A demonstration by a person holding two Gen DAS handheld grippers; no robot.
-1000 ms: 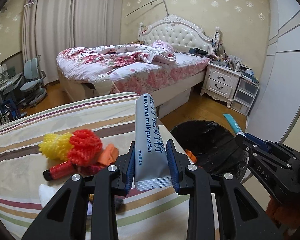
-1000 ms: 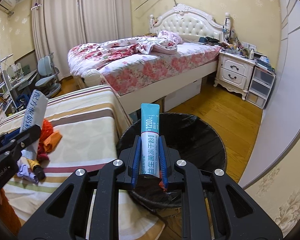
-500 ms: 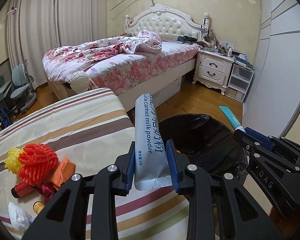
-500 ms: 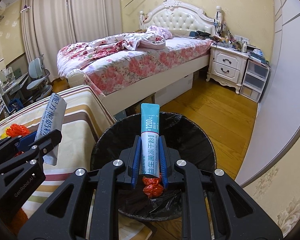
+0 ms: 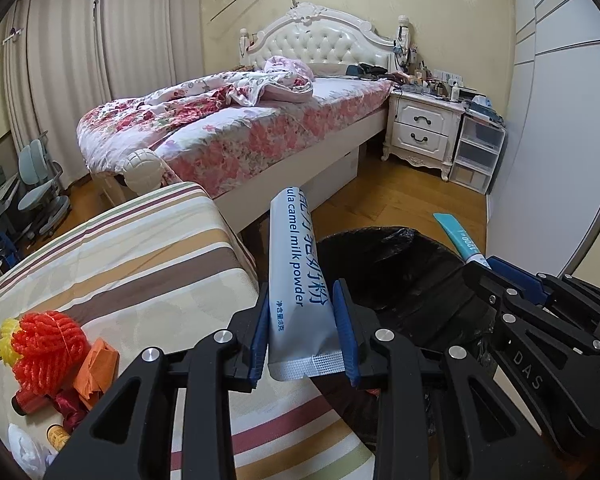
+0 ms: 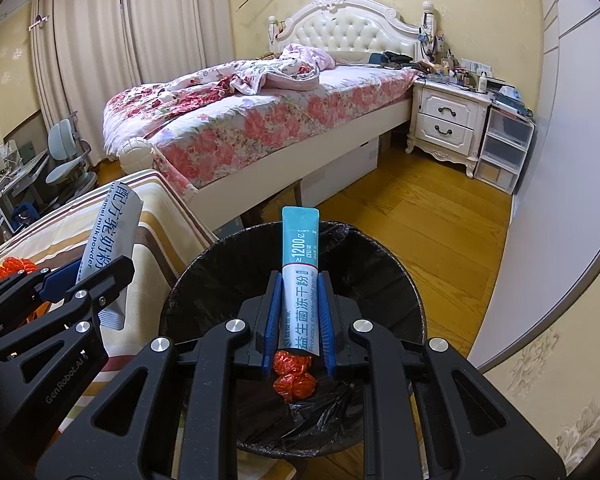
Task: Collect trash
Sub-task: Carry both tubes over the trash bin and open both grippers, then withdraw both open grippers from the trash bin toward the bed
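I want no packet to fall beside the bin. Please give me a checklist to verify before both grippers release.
1. Right gripper shut on the teal-and-white probiotics stick packet: ok.
2. That packet is above the opening of the round bin with the black plastic liner: ok.
3. Left gripper shut on the pale blue camel milk powder sachet: ok.
4. Sachet above the bin opening: not ok; in the right wrist view it hangs over the striped cloth beside the rim.
5. Room left in the bin: ok; only crumpled red-orange trash shows at the bottom.
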